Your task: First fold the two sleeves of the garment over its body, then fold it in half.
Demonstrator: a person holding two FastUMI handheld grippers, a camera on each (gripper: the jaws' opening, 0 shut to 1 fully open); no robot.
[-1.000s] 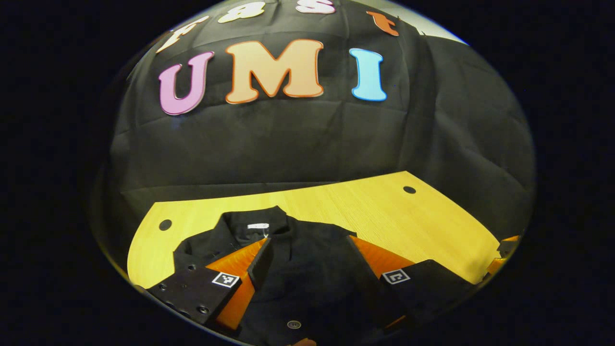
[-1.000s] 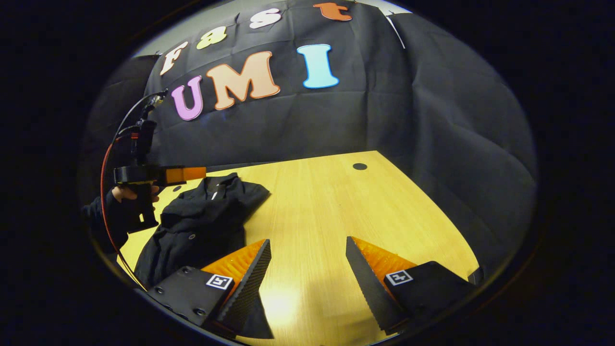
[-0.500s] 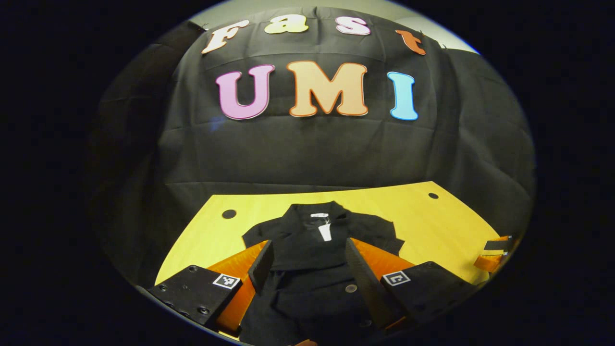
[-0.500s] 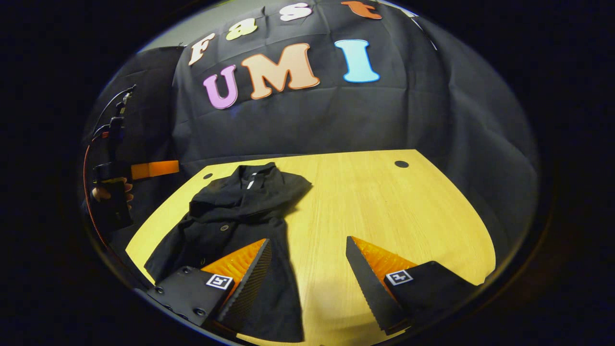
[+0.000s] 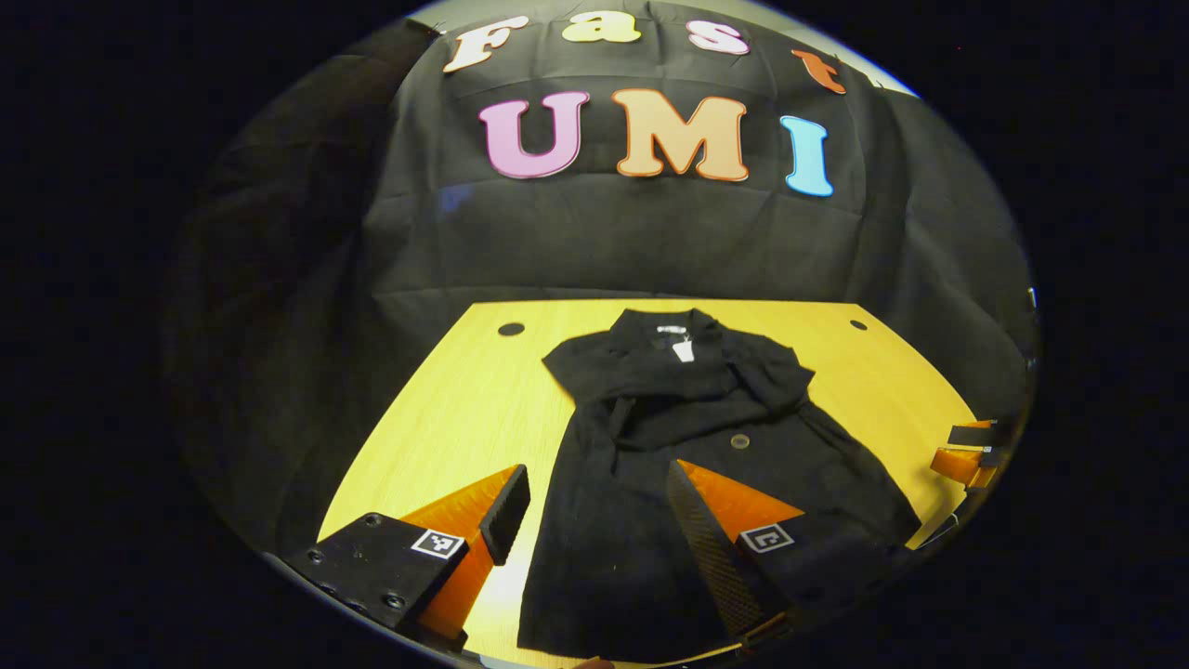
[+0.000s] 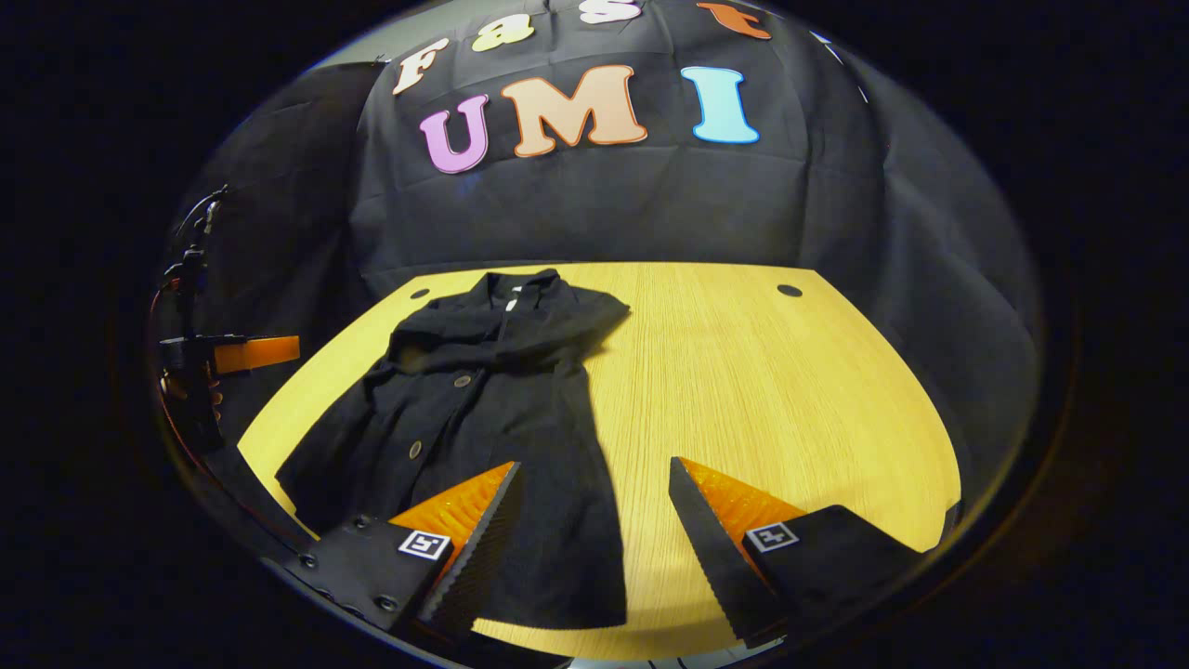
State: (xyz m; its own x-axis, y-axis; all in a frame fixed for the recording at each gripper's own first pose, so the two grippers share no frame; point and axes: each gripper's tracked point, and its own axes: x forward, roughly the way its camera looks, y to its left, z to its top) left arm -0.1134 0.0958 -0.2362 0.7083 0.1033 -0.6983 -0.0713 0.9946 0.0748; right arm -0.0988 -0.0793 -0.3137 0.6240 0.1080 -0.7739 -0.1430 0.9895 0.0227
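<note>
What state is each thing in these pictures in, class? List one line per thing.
garment: lying flat on the table, collar at the far end, both sleeves folded over its body, not yet folded in half.
left gripper: open, holding nothing.
right gripper: open, holding nothing.
table: bearing the garment.

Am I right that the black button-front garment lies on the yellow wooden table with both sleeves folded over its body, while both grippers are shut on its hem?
Not quite: both grippers, the left gripper and the right gripper, hang open over the black button-front garment without gripping it, as each gripper view shows. It does lie on the yellow wooden table, sleeves folded in.
</note>
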